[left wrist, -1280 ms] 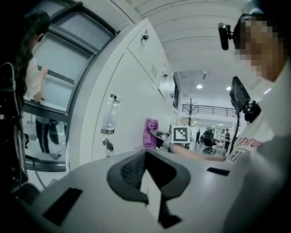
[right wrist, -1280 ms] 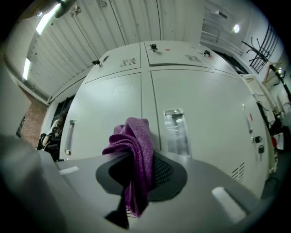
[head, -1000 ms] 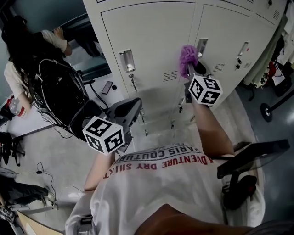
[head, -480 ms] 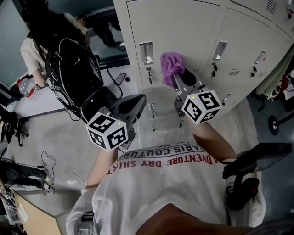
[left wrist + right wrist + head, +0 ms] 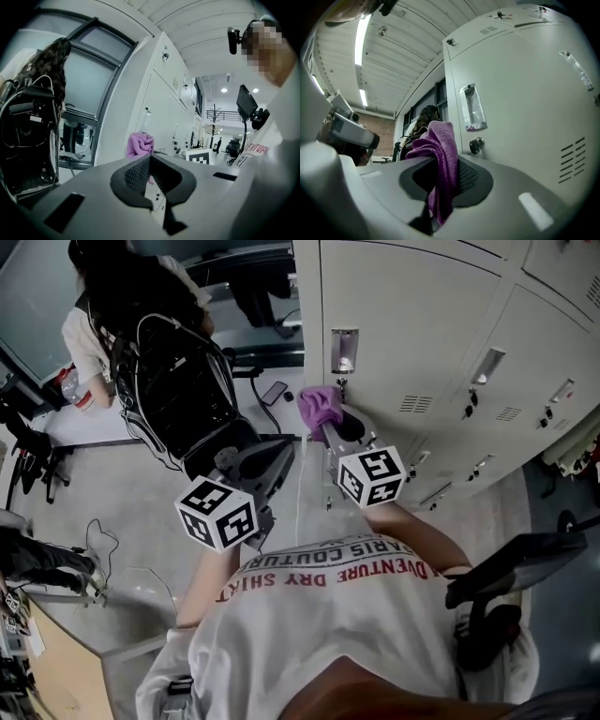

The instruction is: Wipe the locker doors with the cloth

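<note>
The right gripper (image 5: 328, 424) is clamped on a purple cloth (image 5: 318, 405), which bunches above its jaws and hangs down between them in the right gripper view. The cloth sits at the centre of the head view, just below the handle (image 5: 343, 350) of the locker door (image 5: 422, 315), near its left edge; I cannot tell whether they touch. The left gripper (image 5: 270, 454), lower left of centre, has its jaws slightly apart and holds nothing.
</note>
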`<action>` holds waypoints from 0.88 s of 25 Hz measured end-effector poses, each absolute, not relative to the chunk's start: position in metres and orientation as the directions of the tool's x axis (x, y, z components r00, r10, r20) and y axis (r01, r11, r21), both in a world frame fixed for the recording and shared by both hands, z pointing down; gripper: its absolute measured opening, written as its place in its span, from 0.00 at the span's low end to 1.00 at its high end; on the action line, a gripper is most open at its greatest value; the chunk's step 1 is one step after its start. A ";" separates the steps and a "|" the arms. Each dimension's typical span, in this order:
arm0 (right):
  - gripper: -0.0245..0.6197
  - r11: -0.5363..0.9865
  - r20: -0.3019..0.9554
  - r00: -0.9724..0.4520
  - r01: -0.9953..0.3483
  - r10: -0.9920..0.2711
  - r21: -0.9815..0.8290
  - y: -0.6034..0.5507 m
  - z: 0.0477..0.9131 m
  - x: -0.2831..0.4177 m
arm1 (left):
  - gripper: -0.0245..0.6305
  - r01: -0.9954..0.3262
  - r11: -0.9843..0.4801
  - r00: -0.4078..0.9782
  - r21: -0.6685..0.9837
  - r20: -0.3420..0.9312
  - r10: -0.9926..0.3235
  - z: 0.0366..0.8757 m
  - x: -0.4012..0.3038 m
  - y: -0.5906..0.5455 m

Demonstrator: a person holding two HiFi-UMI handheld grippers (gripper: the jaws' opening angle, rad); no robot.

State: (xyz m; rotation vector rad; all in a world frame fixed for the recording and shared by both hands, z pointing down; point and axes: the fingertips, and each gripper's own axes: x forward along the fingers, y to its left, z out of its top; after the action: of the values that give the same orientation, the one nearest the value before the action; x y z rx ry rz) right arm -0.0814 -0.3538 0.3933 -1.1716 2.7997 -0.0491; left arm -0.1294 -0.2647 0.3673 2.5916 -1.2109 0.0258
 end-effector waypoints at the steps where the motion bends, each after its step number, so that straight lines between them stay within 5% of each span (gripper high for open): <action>1: 0.12 0.696 -0.074 -0.692 -0.715 -0.718 -0.066 -0.359 0.398 -0.084 | 0.04 -0.757 -0.605 0.645 0.246 0.136 -0.752 0.369 -0.132 -0.266; 22: 0.12 0.580 0.002 -0.580 -0.814 -0.814 -0.009 -0.401 0.425 -0.055 | 0.04 -0.723 -0.640 0.685 0.262 0.145 -0.714 0.377 -0.115 -0.284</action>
State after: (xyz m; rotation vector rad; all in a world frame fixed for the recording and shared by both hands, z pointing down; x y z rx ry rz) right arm -0.0549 -0.4007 0.4254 -1.4382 2.7901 -0.0139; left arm -0.1149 -0.2835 0.3773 2.5998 -1.1397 0.0398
